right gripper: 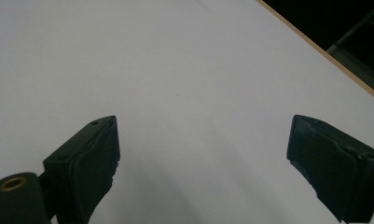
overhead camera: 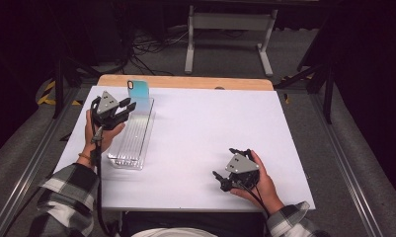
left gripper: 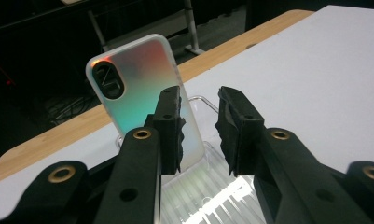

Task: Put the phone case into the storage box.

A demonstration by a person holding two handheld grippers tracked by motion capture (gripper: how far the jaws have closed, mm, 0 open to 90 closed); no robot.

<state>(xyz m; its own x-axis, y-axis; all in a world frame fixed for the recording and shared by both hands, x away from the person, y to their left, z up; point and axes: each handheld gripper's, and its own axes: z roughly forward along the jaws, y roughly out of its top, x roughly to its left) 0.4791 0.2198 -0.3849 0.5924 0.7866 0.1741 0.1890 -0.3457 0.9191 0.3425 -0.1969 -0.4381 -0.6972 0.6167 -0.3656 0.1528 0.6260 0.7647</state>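
a person at a white table works two handheld grippers; the left gripper, upper left of the high view, sits just beside an iridescent phone case that stands upright at the far end of a clear ribbed rack. in the left gripper view the case rises left of centre with the left fingers parted, a gap between the pads and nothing pressed between them; the case appears released and resting in the rack. the right gripper, lower right of the high view, hovers over bare table with its fingers spread wide and empty. to finish the step cleanly, the left hand would best back straight away from the case without brushing its edge, since it looks lightly propped and could tip. hard to make out: which slot holds the case's bottom edge, hidden behind the near finger, and whether that finger touches the case. the rack's near end is cut off at the bottom of the left gripper view.
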